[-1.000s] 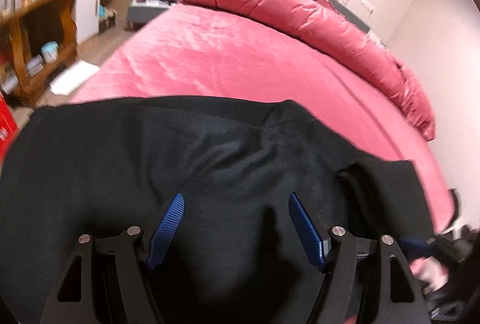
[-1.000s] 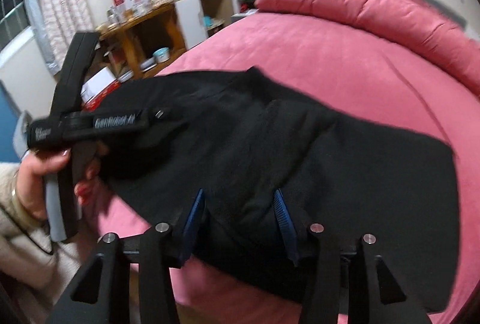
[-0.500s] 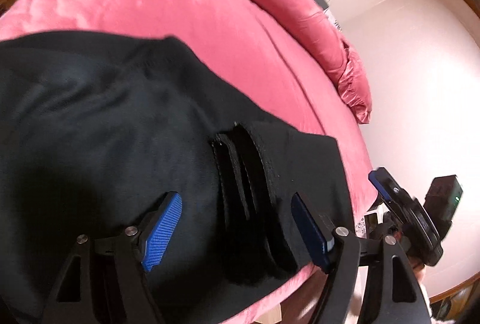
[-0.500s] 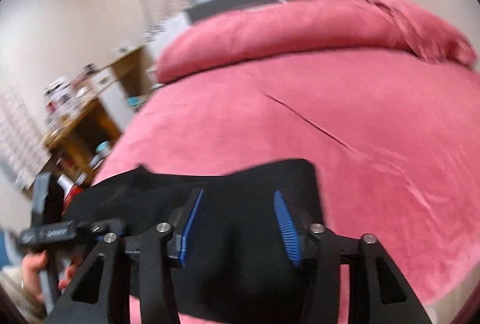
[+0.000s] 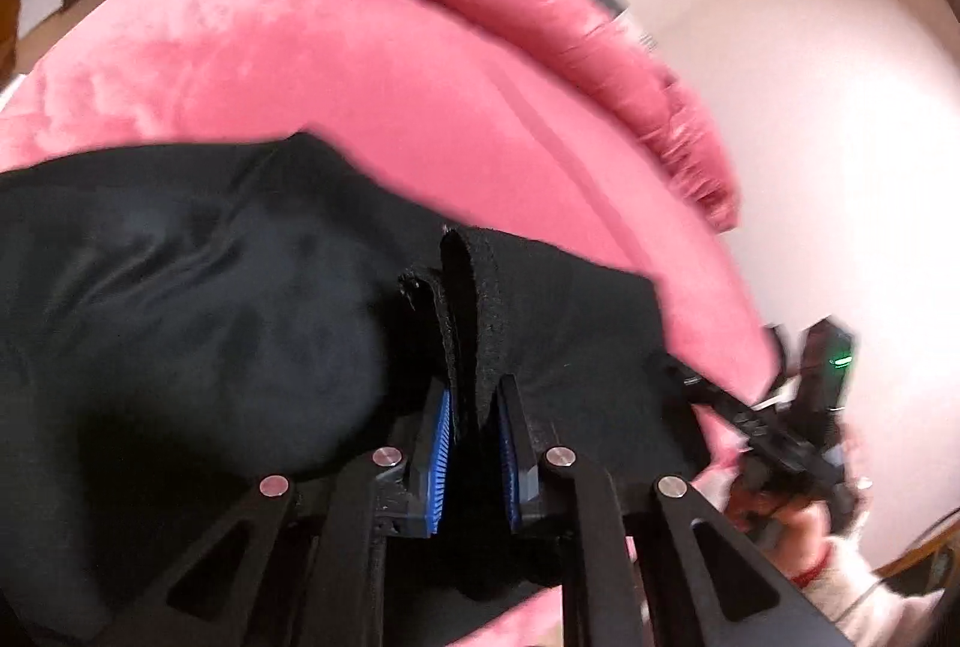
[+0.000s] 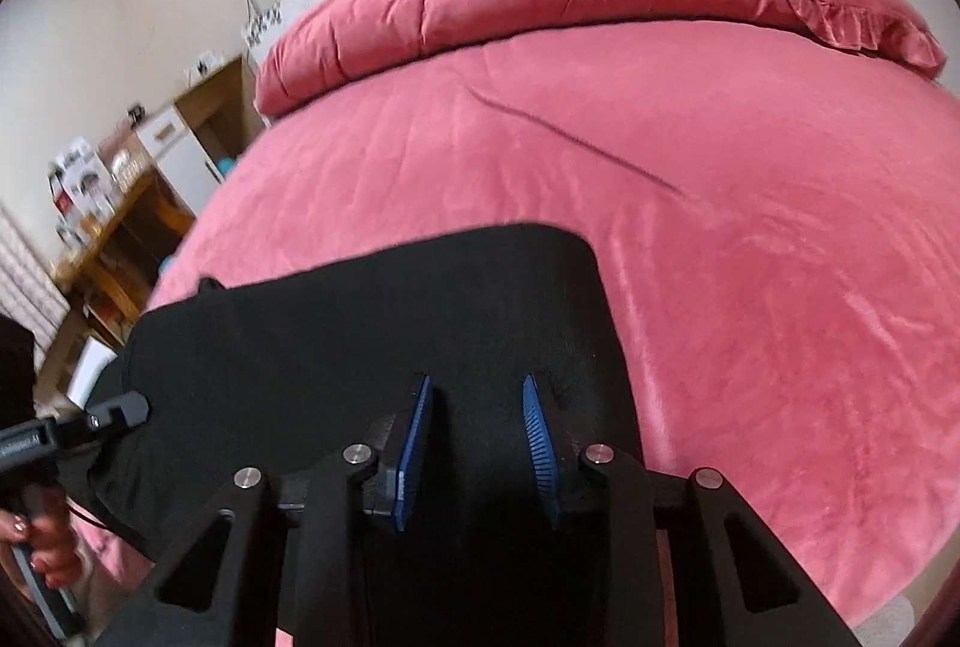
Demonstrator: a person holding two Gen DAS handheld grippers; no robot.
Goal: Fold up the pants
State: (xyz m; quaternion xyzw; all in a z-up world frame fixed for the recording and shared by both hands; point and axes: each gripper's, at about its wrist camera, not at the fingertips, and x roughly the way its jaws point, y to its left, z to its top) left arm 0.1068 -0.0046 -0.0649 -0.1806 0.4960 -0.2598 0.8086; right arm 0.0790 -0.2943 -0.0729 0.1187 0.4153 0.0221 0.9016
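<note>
Left tongs (image 5: pixel 474 443) closed onto pants (image 5: pixel 180 317) | right tongs (image 6: pixel 477 443) closing, unclamped

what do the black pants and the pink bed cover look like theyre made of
Pants: soft matte knit, maybe fleece or jersey; they drape in rounded folds with thick layered edges. Bed cover: plush, velvety fabric, probably velour; it shows a patchy sheen and brushed streaks.
</note>
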